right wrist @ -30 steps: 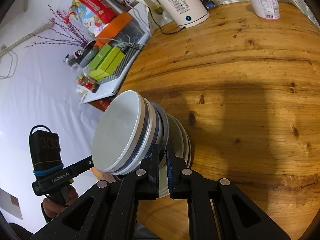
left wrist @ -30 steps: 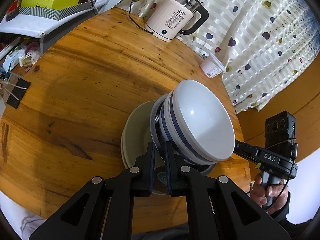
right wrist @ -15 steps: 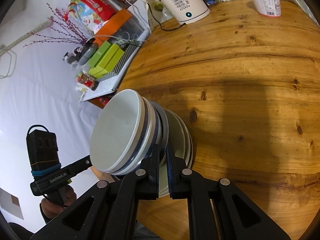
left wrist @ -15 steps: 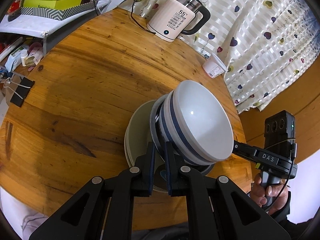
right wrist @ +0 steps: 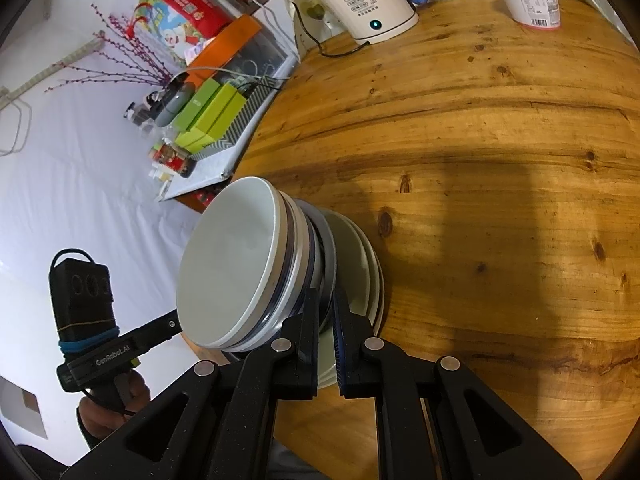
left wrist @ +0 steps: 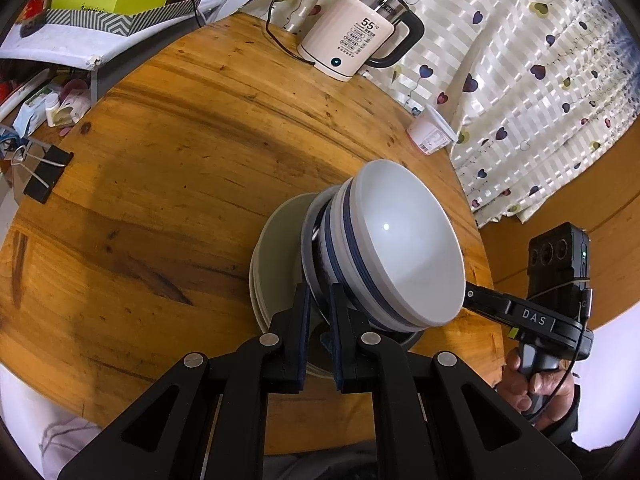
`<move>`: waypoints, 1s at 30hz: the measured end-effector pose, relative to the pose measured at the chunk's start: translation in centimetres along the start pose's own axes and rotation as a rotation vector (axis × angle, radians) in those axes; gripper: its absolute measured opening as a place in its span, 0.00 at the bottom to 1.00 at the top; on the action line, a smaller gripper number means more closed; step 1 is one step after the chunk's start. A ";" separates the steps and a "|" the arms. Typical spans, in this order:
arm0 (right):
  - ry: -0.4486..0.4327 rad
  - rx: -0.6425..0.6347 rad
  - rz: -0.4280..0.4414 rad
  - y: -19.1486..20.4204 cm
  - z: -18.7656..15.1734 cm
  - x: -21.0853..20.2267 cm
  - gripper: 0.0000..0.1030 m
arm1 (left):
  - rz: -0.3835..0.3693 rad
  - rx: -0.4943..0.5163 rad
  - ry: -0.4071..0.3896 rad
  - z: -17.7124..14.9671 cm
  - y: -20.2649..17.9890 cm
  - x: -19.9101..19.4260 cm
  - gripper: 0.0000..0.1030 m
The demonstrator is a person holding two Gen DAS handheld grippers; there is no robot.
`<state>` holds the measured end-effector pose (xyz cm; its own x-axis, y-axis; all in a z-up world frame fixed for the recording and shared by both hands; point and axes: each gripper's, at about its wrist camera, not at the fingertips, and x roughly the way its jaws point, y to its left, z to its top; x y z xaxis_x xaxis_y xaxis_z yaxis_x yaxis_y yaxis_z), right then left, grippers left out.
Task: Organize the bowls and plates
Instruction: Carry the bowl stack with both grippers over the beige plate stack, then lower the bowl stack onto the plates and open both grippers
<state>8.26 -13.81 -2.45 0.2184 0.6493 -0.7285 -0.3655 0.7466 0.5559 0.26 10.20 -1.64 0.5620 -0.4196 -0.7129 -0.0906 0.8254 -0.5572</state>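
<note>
Nearest in each wrist view, the left gripper (left wrist: 318, 300) and the right gripper (right wrist: 326, 306) are each pinched onto the rim of the plates (left wrist: 276, 248) from opposite sides, jaws nearly together with only the thin edge between them; gripping on both sides looks like a way to carry the whole pile level as one load. On those plates rest the nested bowls (left wrist: 404, 244), white with dark blue bands, so everything is already gathered into a single stack. It sits at the near edge of the round wooden table (left wrist: 160, 152). Farther off stand a yogurt tub (left wrist: 432, 134) and an electric kettle (left wrist: 352, 48), well apart from the stack
</note>
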 end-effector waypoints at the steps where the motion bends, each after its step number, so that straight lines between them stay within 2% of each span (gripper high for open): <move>1: 0.000 -0.001 0.000 0.0 0.0 0.0 0.08 | 0.000 0.000 0.000 0.0 -0.1 0.0 0.08; 9: 0.000 0.017 0.023 -0.3 0.0 -0.2 0.09 | -0.016 -0.031 -0.008 -0.2 0.2 -0.1 0.08; 11: -0.006 0.020 0.024 -0.5 -0.1 -0.5 0.13 | -0.010 -0.025 -0.015 -0.1 0.0 -0.2 0.08; 16: -0.031 0.023 0.012 -0.8 -0.2 -1.2 0.31 | 0.020 -0.010 -0.038 -0.2 -0.3 -0.8 0.12; 20: -0.044 0.010 0.002 -0.6 -0.5 -1.8 0.37 | 0.034 0.002 -0.047 -0.4 -0.5 -1.0 0.22; 25: -0.054 -0.034 -0.015 0.3 -1.0 -2.2 0.48 | 0.063 0.030 -0.064 -0.7 -1.0 -1.4 0.24; 28: -0.064 -0.069 -0.027 0.9 -1.4 -2.6 0.56 | 0.092 0.050 -0.083 -1.0 -1.6 -1.8 0.41; 30: -0.074 -0.096 -0.042 1.3 -1.6 -2.8 0.61 | 0.122 0.067 -0.096 -1.2 -2.0 -2.0 0.44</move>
<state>5.70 -14.89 -0.33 0.3003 0.6290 -0.7171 -0.4384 0.7587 0.4819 -1.66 8.92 0.45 0.6263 -0.2796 -0.7277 -0.1093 0.8928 -0.4371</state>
